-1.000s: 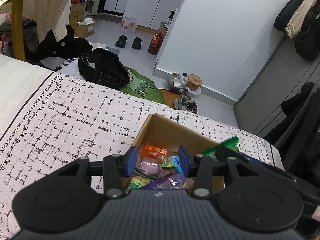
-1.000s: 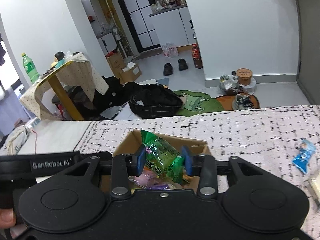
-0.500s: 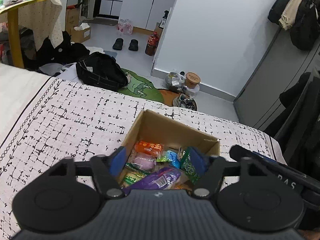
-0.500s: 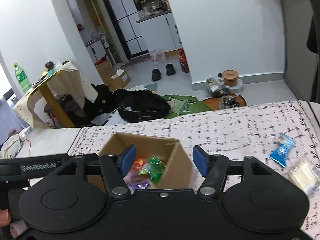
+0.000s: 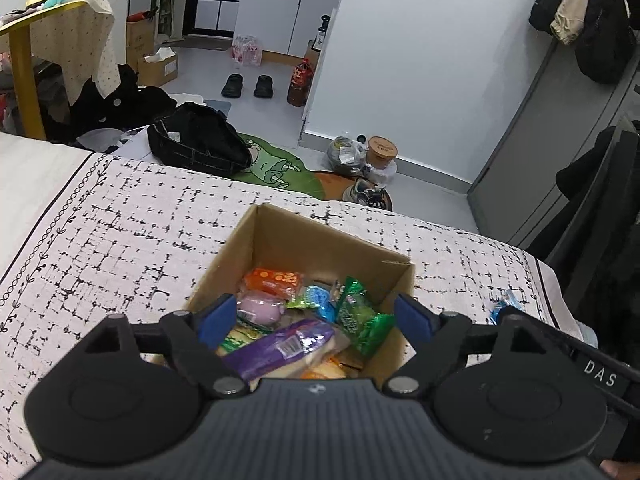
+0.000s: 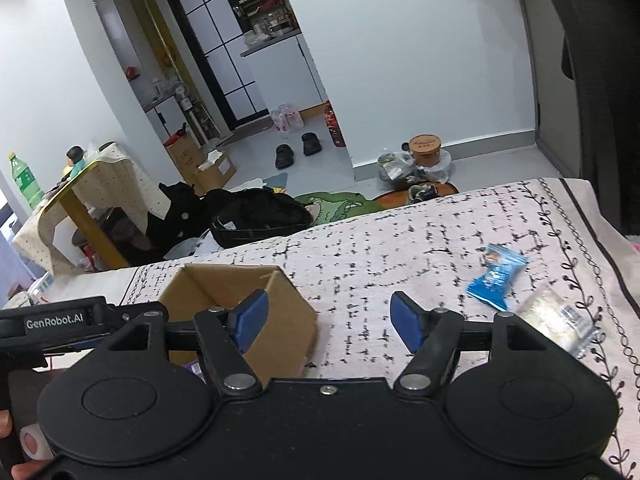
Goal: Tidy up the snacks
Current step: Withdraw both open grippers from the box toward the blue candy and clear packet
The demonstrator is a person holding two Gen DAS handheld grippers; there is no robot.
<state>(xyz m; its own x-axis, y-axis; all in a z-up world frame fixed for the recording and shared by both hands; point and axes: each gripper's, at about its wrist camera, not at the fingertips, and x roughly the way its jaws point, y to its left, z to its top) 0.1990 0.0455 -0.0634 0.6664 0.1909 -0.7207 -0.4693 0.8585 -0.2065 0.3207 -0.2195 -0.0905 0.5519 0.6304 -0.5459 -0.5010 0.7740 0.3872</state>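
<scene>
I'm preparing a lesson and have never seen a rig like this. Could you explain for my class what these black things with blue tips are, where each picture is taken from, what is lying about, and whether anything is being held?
There is no robot here. A person holds a two-finger gripper in each hand, and each gripper carries a wide-angle camera that looks forward along its blue-tipped fingers.

One picture comes from the left gripper. It hovers over an open cardboard box of snacks: an orange packet, a purple packet and a green packet, among others.

The other picture comes from the right gripper. It looks across the patterned bedspread, with the same box to its left. A blue packet and a clear packet lie loose on the cloth.

Both grippers' jaws have just been opening, and nothing is between them, so neither holds anything.
</scene>
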